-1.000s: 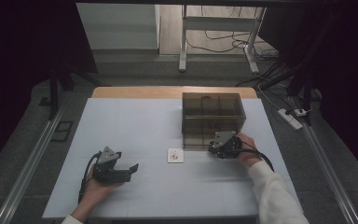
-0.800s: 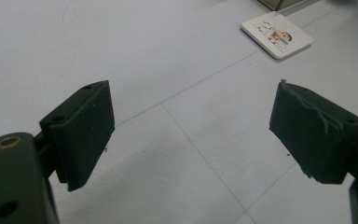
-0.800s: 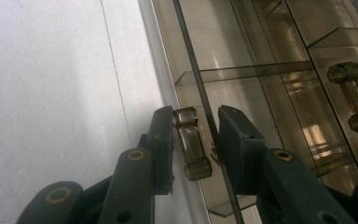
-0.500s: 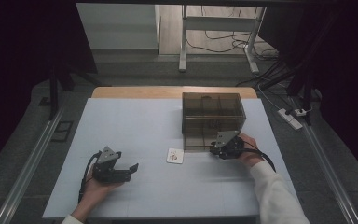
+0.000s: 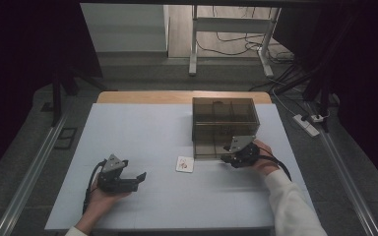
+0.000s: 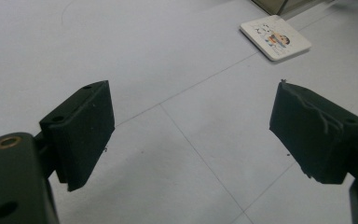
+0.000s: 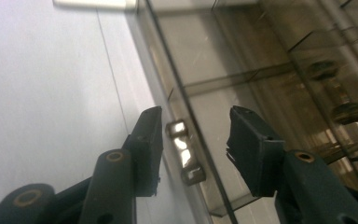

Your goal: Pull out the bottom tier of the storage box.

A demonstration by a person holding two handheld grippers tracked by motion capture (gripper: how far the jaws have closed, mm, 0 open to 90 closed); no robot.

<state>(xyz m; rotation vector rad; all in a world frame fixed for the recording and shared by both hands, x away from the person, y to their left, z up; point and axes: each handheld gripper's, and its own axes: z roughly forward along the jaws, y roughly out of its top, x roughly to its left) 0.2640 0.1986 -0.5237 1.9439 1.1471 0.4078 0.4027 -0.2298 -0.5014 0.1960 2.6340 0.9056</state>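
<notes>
The pale blue-grey desk top [image 5: 142, 128] carries a smoked, see-through plastic box with inner compartments [image 5: 225, 117] towards its far right corner, the box's long axis running along the desk's far edge. The right gripper [image 5: 225, 158] is at the box's near wall, its jaws level and about half open; they have just been opening, and the small clear handle on that wall [image 7: 184, 151] stands between the pads with neither pressing on it. The left gripper [image 5: 138, 178] rests well apart near the near left corner, jaws wide and holding nothing. A small white picture card [image 5: 185, 164] lies between the two, nearer the right hand
</notes>
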